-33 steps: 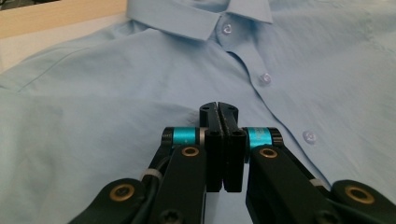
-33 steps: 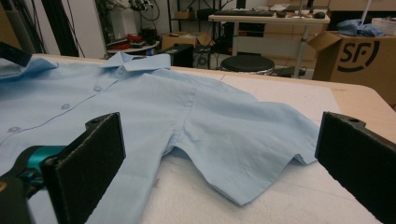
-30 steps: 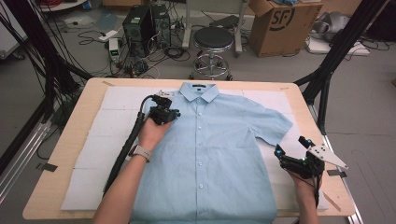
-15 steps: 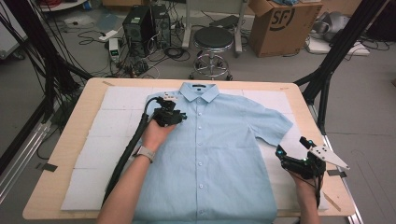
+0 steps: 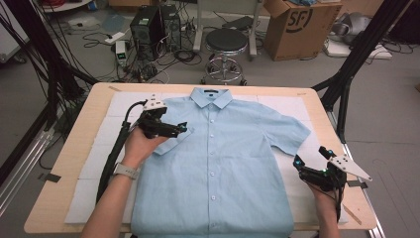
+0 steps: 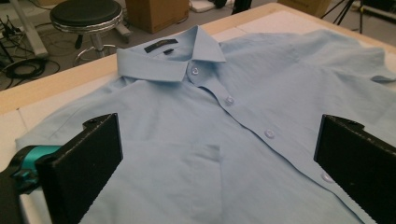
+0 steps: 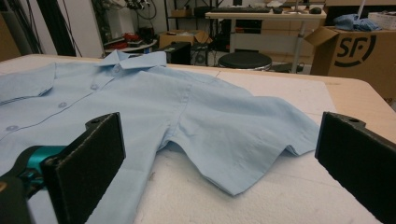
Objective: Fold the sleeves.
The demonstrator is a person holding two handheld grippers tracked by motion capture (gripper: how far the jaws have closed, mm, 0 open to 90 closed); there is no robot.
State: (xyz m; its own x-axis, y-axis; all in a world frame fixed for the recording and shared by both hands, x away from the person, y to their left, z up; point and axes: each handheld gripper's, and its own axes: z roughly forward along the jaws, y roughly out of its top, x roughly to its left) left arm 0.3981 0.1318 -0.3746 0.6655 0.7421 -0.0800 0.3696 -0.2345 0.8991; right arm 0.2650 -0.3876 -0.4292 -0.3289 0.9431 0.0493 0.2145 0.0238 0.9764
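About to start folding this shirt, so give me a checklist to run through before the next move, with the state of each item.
1. Shirt lies flat, front up, buttoned: ok.
2. Left gripper empty: ok; its jaws have just been opening and stand wide above the shirt in the left gripper view, nothing between them.
3. Right gripper open and empty: ok, beside the right sleeve.
4. Left sleeve spread flat: not ok, it looks folded in.
5. Collar turned down: ok.
6. Hem edge straight: cannot tell.
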